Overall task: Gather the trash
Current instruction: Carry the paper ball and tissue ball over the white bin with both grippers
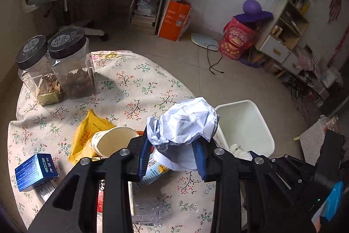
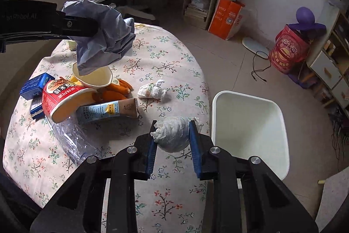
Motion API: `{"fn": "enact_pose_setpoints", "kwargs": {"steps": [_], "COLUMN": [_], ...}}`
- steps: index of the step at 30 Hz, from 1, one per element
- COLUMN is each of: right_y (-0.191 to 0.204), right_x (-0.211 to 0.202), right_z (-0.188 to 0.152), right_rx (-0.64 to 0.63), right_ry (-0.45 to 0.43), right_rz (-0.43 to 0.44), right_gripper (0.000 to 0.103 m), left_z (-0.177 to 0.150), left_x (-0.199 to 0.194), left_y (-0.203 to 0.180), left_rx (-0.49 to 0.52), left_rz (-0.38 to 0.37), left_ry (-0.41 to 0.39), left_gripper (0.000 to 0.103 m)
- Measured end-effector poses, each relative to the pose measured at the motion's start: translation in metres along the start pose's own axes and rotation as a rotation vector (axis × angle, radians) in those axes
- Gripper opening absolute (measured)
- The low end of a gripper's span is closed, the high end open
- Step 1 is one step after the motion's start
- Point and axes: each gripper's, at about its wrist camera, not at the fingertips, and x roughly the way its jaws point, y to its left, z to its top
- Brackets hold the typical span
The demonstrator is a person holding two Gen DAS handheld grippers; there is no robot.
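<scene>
Two loads: both grippers carry trash, mid-transfer
Bin (image 2: pixel 248 130): white, on the floor just beside the table (image 2: pixel 170 54)
Left gripper (image 1: pixel 172 156): jaws clamped on crumpled paper (image 1: pixel 185 121), held above the table
Right gripper (image 2: pixel 172 143): closed around a tissue wad (image 2: pixel 173 134) near the table edge; next, I judge, swing over the bin and release

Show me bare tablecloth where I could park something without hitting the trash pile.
Free: the far stretch of cloth beyond the tissue wad, and the near edge below the right hand-held gripper. Crowded: the left side around the red noodle cup, carton and crushed bottle.
</scene>
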Motion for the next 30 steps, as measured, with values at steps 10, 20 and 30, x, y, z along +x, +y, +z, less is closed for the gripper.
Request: {"fn": "enact_pose_setpoints", "kwargs": {"steps": [10, 20, 30], "right_y": [-0.099, -0.153, -0.172], "right_x": [-0.006, 0.015, 0.017], "right_z": [-0.015, -0.031, -0.039], "right_rx": [0.209, 0.311, 0.345], "right_ry": [-0.031, -0.033, -0.088], "right_rz": [-0.093, -0.179, -0.204], "right_gripper": [0.026, 0.026, 0.026], "left_z": [0.016, 0.013, 0.007], "left_x": [0.057, 0.129, 0.167], "left_y": [-0.091, -0.142, -0.17], "left_rx": [0.098, 0.13, 0.189], "left_rz": [-0.102, -0.212, -0.213], "left_ry": [0.055, 0.165, 0.208], "left_gripper": [0.035, 0.035, 0.035]}}
